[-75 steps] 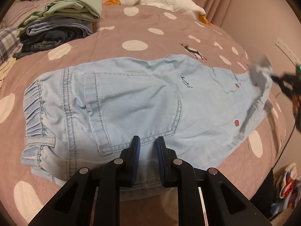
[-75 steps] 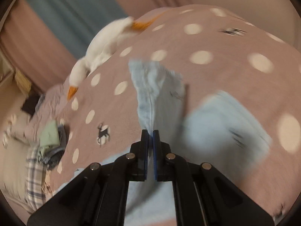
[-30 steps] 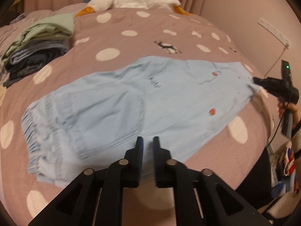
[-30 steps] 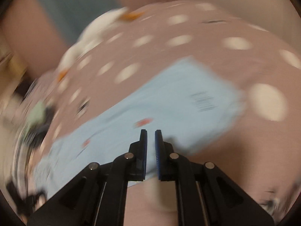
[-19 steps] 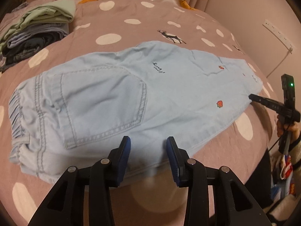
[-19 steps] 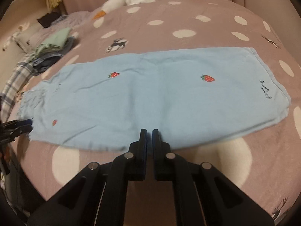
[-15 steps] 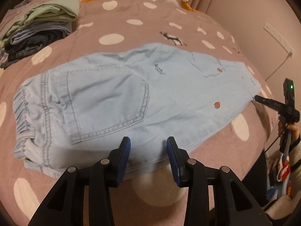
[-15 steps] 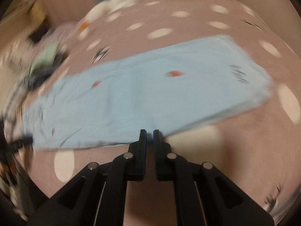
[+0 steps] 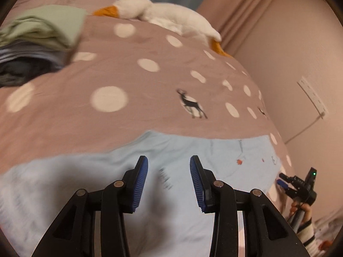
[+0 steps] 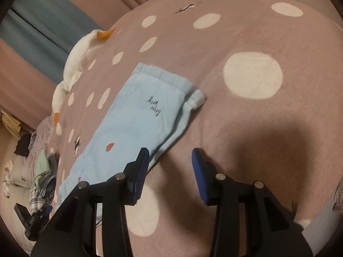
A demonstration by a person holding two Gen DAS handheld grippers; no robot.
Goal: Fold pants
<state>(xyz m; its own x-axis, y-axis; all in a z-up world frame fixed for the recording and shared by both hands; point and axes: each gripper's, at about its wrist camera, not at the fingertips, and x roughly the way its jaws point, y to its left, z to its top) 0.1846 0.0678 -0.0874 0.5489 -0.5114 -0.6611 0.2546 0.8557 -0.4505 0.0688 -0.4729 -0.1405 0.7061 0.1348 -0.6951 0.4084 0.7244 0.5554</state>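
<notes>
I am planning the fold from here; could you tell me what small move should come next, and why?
Probably lower the right tool onto the pants near the hem and close on it. Both tools are open and empty, left tool hovering above the cloth, and the pants lie flat, lengthwise, on the bedspread.

Pants [image 9: 214, 156]: I see them flat on the bedspread [image 9: 128, 117].
Goose toy [image 9: 167, 19]: behind them (far edge).
Clothes stack [image 9: 38, 42]: probably back-left.
</notes>
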